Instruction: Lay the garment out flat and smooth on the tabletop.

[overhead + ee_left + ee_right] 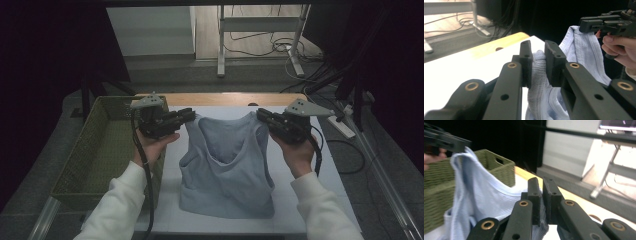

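A light blue tank top (227,165) is held at centre frame over the white table (320,175), each shoulder strap clamped between jaws: left gripper (187,116) upper left, right gripper (261,116) upper right.

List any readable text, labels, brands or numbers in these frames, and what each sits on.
None readable.
Tank top: plain pale blue knit, no print or tag visible.
Basket: plain green weave, no label.
Left gripper and right gripper: black jaws with brass bushings, no markings legible.
Table: bare white surface.
Bright panel at the top right of the right gripper view: too blurred to read.
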The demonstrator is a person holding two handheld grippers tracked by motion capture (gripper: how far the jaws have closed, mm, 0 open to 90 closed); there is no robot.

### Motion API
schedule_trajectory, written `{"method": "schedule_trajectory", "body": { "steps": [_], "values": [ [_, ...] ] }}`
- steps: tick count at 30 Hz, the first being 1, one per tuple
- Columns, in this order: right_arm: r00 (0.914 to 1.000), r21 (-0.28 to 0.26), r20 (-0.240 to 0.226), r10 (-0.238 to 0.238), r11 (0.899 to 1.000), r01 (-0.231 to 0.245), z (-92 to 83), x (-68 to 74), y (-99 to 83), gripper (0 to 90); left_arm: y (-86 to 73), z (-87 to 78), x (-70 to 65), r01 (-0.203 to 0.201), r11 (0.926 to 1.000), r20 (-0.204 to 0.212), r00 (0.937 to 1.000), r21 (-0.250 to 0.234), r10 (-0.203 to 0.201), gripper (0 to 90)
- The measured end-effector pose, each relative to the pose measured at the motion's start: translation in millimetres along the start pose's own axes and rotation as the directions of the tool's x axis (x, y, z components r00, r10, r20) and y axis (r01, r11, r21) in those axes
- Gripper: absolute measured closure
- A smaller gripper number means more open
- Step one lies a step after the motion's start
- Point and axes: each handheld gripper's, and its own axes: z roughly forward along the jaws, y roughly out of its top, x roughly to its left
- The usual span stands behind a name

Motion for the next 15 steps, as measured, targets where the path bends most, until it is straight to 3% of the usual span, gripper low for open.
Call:
{"method": "schedule_trajectory", "body": {
  "steps": [3,4,6,10,15],
  "values": [
    [0.9999,0.019,0.001,0.013,1.000,-0.013,13.0,-7.7,-1.7,83.8,1.0,6.4,4.8,0.011,0.9999,-0.027,0.9996,0.011,-0.011,69.4],
    [0.9998,0.023,0.000,0.019,1.000,-0.019,16.5,-9.6,-2.3,81.0,1.9,7.5,5.5,0.020,0.9997,-0.050,0.9986,0.014,-0.019,58.2],
    [0.9994,0.024,0.023,0.024,0.999,-0.025,21.1,-10.2,-3.4,63.9,2.9,7.5,6.6,0.036,0.9991,-0.079,0.9963,0.021,-0.034,34.3],
    [0.9980,0.018,0.063,0.000,1.000,-0.001,17.9,-4.4,-2.7,48.3,0.5,-0.6,5.6,0.038,0.9993,-0.059,0.9976,0.004,-0.037,29.8],
    [0.9991,0.022,0.042,-0.002,1.000,0.001,8.5,1.5,-8.8,47.3,-6.4,-7.7,-3.9,0.012,0.9997,-0.049,0.9987,0.020,-0.011,29.9]
  ]
}}
